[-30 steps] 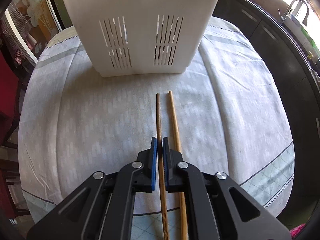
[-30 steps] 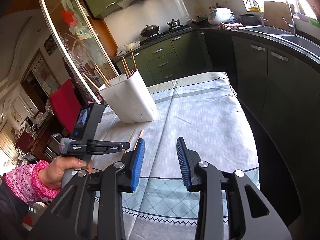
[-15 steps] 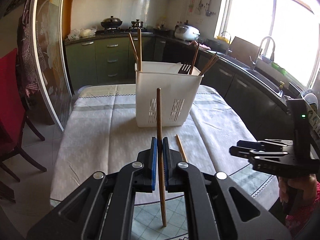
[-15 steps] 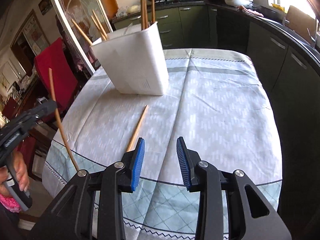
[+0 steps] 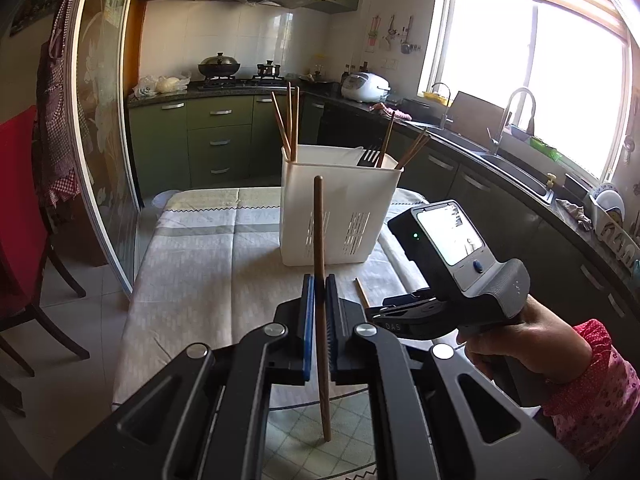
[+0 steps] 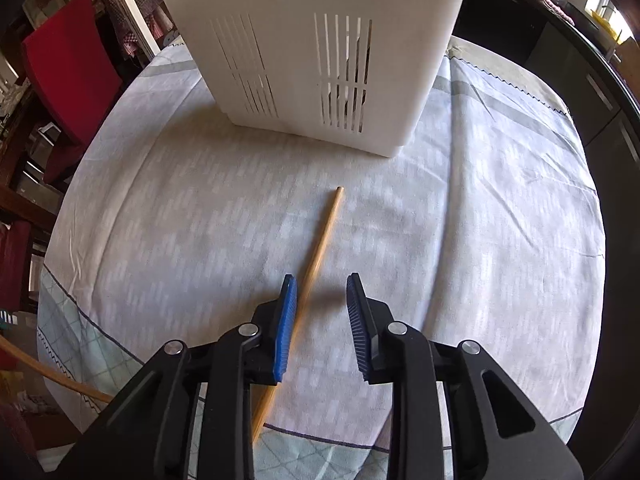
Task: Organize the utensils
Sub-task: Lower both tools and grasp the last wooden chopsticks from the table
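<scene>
My left gripper is shut on a dark brown chopstick, held upright above the table in front of the white slotted utensil holder, which has several chopsticks and a fork in it. A light wooden chopstick lies on the tablecloth. My right gripper points down over it, jaws closing, with the stick beside the left pad and not pressed. In the left wrist view the right gripper's body sits low at the right, held by a hand in a pink sleeve.
The table has a pale patterned cloth. The holder stands just beyond the lying chopstick. A red chair is at the table's left. Green cabinets, a stove and a sink line the walls behind and to the right.
My left gripper lifted the dark chopstick off the table and tilted up. My right gripper swung down over the light chopstick and its jaws narrowed.
</scene>
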### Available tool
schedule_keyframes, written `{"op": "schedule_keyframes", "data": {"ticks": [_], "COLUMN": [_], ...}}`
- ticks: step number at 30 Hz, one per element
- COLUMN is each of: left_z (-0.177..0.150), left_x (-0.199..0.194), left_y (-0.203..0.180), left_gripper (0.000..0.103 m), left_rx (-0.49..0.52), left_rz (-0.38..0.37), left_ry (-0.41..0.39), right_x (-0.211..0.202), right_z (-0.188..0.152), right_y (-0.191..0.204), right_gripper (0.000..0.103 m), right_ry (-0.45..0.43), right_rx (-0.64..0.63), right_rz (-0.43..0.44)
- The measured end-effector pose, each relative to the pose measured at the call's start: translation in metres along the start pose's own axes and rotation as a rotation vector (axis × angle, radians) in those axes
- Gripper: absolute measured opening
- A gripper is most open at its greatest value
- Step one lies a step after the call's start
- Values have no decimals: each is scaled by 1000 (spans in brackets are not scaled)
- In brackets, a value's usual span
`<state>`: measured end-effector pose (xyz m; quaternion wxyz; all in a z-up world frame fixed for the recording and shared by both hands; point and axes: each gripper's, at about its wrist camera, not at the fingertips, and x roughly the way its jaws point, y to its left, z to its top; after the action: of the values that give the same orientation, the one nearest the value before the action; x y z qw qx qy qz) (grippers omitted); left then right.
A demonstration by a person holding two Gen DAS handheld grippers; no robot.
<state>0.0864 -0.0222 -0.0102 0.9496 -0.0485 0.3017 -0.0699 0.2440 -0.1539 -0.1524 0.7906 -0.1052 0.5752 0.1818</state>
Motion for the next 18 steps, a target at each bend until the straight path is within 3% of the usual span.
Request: {"op": "schedule_keyframes", "data": {"ticks": [6,9,18], "left_z": [-2,-3,-3], "left_x": [1,0,-1], "left_y": [-2,-3,-7], "left_gripper": [5,5,6], "left_rx": [15,26,47], "left_rz": [13,20,29], "left_ry": [-9,-13,-12], "right_x": [5,7,-2], "right_z": [4,9,11], "right_y": [12,20,14], "right_gripper": [21,11,7], "right_ry": [-3,-4,-67], "right_rx": [-19,-28,26], "right_rz": [-18,-10,72]}}
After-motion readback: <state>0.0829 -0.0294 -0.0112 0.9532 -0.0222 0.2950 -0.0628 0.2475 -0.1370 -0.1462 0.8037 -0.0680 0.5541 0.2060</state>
